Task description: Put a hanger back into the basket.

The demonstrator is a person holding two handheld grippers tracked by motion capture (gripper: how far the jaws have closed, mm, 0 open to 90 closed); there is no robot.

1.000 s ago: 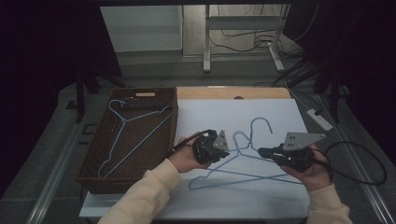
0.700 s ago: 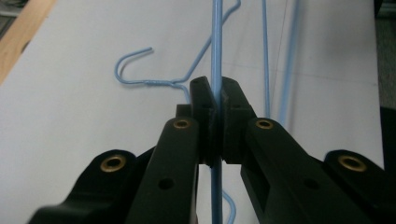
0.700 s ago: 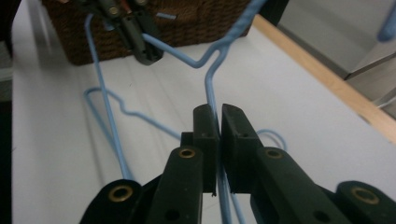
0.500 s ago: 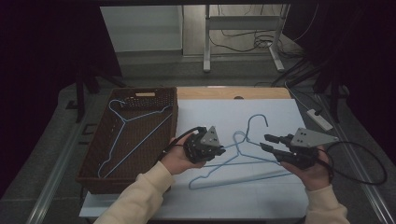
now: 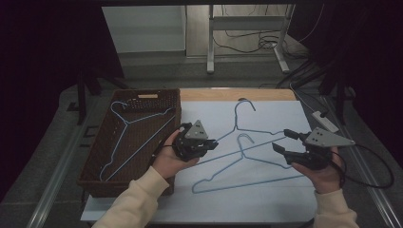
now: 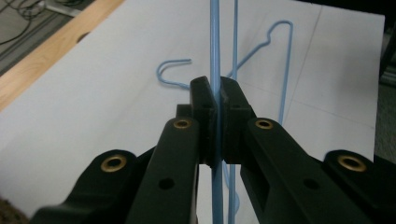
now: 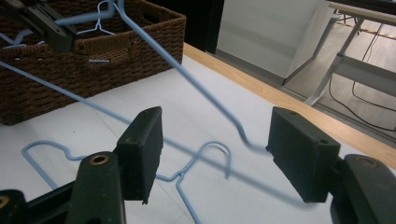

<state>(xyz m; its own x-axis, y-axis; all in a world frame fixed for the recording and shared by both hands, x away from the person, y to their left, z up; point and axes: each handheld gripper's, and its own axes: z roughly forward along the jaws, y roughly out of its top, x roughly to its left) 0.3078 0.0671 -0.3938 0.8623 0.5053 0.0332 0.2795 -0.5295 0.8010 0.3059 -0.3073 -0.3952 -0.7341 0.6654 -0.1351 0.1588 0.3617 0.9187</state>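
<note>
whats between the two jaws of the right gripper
The wire of the lifted blue hanger crosses the gap of the right gripper, pads apart from it, in the right gripper view.

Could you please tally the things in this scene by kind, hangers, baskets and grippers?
Blue wire hangers: 3, one in the basket, one clamped in the left gripper, one flat on the table
Wicker basket: 1
Grippers: 2, left gripper, right gripper
Total: 6
</note>
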